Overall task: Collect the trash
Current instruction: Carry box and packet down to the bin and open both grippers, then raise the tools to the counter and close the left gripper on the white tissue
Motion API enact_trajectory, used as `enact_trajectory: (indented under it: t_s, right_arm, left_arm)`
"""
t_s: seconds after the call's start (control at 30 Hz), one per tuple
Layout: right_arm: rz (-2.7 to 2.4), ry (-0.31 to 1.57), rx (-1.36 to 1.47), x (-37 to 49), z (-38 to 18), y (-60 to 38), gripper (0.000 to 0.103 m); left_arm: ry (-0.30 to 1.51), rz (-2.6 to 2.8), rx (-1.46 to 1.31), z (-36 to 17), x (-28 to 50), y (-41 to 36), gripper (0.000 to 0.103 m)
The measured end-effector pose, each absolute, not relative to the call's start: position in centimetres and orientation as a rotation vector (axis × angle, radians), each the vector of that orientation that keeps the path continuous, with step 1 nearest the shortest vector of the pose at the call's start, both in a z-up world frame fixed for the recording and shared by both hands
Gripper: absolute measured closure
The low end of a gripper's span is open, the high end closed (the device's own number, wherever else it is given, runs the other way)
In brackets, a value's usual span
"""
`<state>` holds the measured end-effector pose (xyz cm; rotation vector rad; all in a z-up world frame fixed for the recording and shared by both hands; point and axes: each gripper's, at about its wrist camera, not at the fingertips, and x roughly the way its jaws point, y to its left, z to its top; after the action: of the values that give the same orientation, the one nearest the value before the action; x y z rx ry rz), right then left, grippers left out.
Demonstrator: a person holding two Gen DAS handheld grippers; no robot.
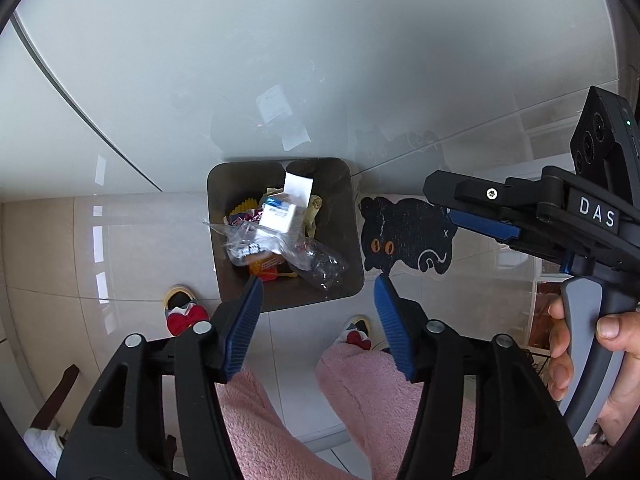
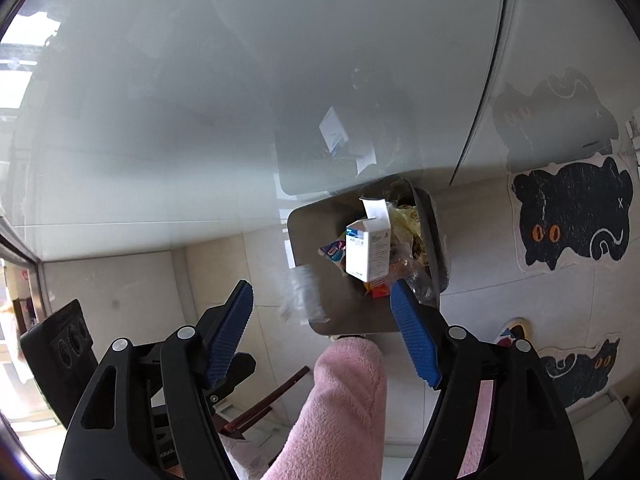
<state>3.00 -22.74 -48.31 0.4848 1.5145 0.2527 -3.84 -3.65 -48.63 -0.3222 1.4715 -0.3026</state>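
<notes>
A grey bin (image 1: 358, 220) stands on the tiled floor against a glossy white cabinet front. It holds a white carton (image 1: 280, 216), a clear plastic bottle (image 1: 320, 264) and coloured wrappers. My left gripper (image 1: 319, 284) hangs open above the bin's near rim, with nothing between its pads. A crumpled clear plastic piece (image 1: 236, 236) lies over the bin's left rim. In the right wrist view my right gripper (image 2: 320, 292) is open over the bin (image 2: 320, 220) and the carton (image 2: 368, 252). A blurred clear plastic piece (image 2: 304, 296) shows between its fingertips, untouched by the pads.
A black cat-shaped rug (image 1: 408, 236) lies right of the bin, and a second one (image 2: 580, 368) lies nearer. Slippers with red bows (image 1: 184, 312) and a person's pink fleece legs (image 1: 360, 392) are just before the bin. A dark wooden chair leg (image 2: 264, 404) stands lower left.
</notes>
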Motion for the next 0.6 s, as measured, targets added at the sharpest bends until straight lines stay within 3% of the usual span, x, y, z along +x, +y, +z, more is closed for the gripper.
enact_trajectory:
  t_s: [0.23,0.33,0.4,0.6]
  right_arm:
    - [0.267,1.499,0.533,2.2,-45.2,-24.2,0.03]
    - [0.29,1.464,0.525,1.5,-42.1,-25.1,0.027]
    - [0.311,1.426,0.498,0.9,-39.5,-25.7,0.022]
    - [0.342,1.293,0.428,-0.7,-31.5,-28.2,0.015]
  left_arm:
    - [1.444,-0.288,-0.328,-45.6,-4.1,-3.7,0.042]
    - [1.401,-0.29,-0.329,-43.1,-4.7,-3.2,0.037]
    - [1.359,-0.291,-0.341,-40.5,-5.2,-3.0,0.027]
    - [1.236,-0.306,-0.364,-32.4,-5.8,-2.4,0.016]
